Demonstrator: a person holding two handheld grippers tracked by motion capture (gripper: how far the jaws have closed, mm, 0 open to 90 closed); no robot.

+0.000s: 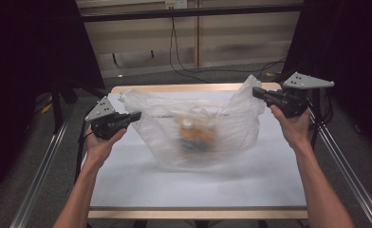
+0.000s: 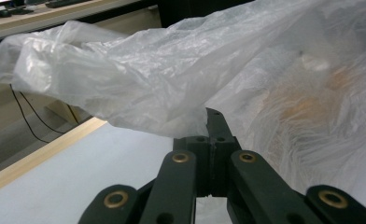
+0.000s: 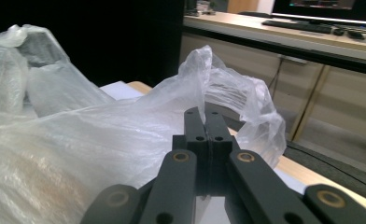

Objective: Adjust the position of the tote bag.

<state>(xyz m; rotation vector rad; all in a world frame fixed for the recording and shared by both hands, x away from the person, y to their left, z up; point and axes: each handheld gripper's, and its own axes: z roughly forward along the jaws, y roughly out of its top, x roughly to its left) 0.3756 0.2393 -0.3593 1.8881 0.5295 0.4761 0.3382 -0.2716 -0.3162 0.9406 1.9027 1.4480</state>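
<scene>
At the left edge of a thin, crinkled, translucent white plastic bag, left tongs clamped tight, black jaws pressed together on a pinch of film, seen close in the left gripper view. At the opposite edge, right tongs likewise closed on an upstanding corner of that film, jaws meeting with plastic drawn up between them in the right gripper view. Between both grips, bag stretched wide and sagging, lower part resting on the white-topped worktop with pale wooden edging. Inside, blurred through the film, an orange object with a pale top, near the bag's middle; exact kind impossible to tell. Further out, bare forearms entering from below, left hand and right hand wrapped round the black grips, dark curtains at either side, cables on the grey floor beyond.
</scene>
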